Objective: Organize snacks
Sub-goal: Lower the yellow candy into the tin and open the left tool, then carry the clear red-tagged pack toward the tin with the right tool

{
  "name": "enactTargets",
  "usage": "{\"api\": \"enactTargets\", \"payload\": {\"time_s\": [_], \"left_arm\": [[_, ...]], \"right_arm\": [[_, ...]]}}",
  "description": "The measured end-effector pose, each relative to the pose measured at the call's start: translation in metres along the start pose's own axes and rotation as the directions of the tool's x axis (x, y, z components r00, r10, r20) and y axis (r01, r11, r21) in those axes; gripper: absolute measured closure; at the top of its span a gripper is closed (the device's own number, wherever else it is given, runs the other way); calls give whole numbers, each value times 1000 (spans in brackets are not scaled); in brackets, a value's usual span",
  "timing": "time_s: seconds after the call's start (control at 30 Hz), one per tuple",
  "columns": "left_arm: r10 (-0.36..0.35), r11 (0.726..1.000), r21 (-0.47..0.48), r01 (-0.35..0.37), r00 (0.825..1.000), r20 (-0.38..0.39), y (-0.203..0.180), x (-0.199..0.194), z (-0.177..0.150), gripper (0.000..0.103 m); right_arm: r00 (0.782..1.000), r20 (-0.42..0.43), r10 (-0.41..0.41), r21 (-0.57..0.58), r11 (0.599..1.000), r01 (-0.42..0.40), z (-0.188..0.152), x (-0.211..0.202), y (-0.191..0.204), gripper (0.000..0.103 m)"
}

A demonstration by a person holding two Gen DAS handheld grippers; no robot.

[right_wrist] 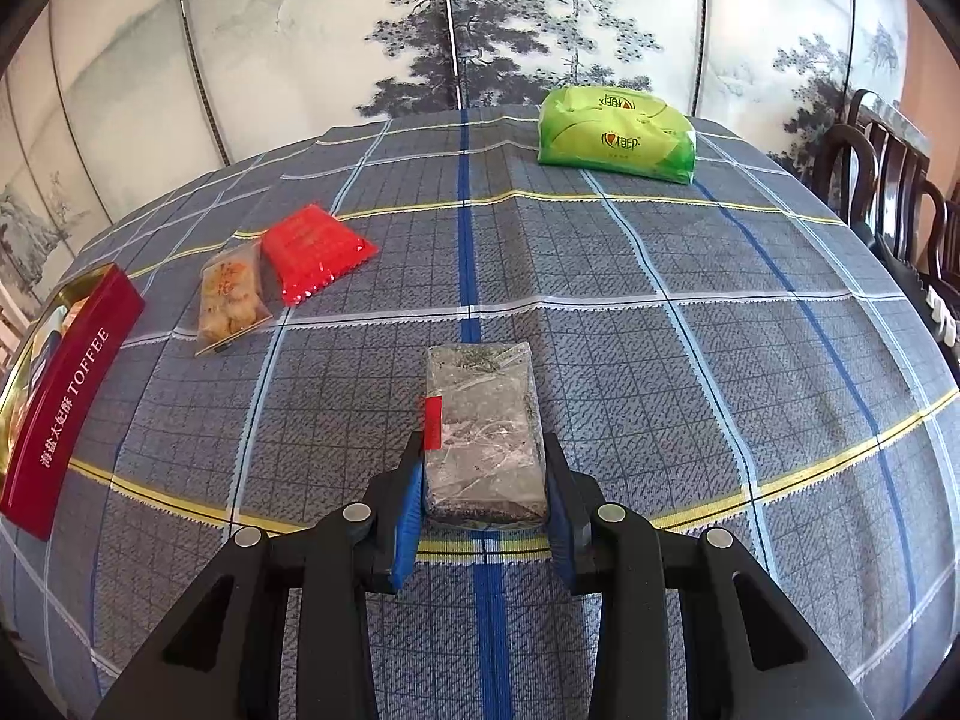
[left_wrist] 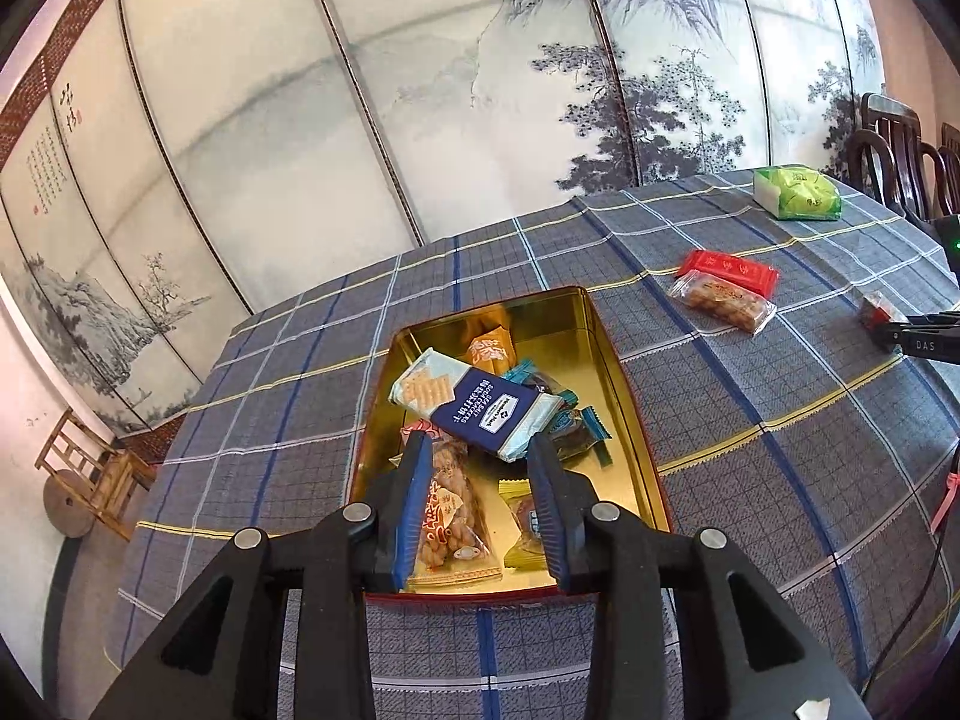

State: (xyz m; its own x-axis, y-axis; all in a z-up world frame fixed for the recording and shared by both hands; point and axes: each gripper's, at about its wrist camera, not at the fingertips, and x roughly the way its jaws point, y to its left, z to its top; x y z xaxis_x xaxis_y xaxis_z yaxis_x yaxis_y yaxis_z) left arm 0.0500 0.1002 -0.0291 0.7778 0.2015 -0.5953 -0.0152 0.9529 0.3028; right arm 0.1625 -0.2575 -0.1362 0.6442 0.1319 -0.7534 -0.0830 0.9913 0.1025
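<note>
Tin (left_wrist: 624,396) first, since it sits furthest left: it's the gold-lined one on the plaid bench (left_wrist: 750,438), already holding a pile of snacks, with a blue cracker pack (left_wrist: 480,408) lying across the top. The left hand-held gripper (left_wrist: 480,450) hangs over the near end of the tin with its jaws spread and nothing between them, so that side looks done for now. Moving right, a clear cookie pack (right_wrist: 231,300) and a red pack (right_wrist: 315,252) lie side by side on the cloth, touching or nearly so, not in the tin yet. Right of those, the right hand-held gripper (right_wrist: 483,450) has its blue pads against both sides of a clear-wrapped bar (right_wrist: 483,438), so I'd call that gripping it. I can't tell if the bar is lifted or resting on the cloth. My guess at the step: fetch the bar, then carry it left and drop it into the tin. That needs a lift over the tin's wall, plus finding a gap in the pile. The green pack (right_wrist: 618,135) at the far edge looks like tissues, hard to say. Hard to make out: the tin's contents under the cracker pack, and from the right wrist view most of the tin is cut off at the frame edge.
</note>
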Motion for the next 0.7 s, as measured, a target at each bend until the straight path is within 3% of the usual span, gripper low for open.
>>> {"api": "enactTargets", "payload": {"time_s": [0.27,0.43,0.7], "left_arm": [[50,999,-12,-50,998,30,9,-20,0,63],[67,997,-39,-64,995,80,20,-47,5,50],[54,996,-83,-44,991,122,33,-78,12,40]], "right_arm": [[1000,-5,-25,-18,1000,25,-1,0,3,67],[999,-7,-37,-31,999,37,-2,-1,5,67],[998,-10,-59,-55,997,59,-2,0,11,67]]}}
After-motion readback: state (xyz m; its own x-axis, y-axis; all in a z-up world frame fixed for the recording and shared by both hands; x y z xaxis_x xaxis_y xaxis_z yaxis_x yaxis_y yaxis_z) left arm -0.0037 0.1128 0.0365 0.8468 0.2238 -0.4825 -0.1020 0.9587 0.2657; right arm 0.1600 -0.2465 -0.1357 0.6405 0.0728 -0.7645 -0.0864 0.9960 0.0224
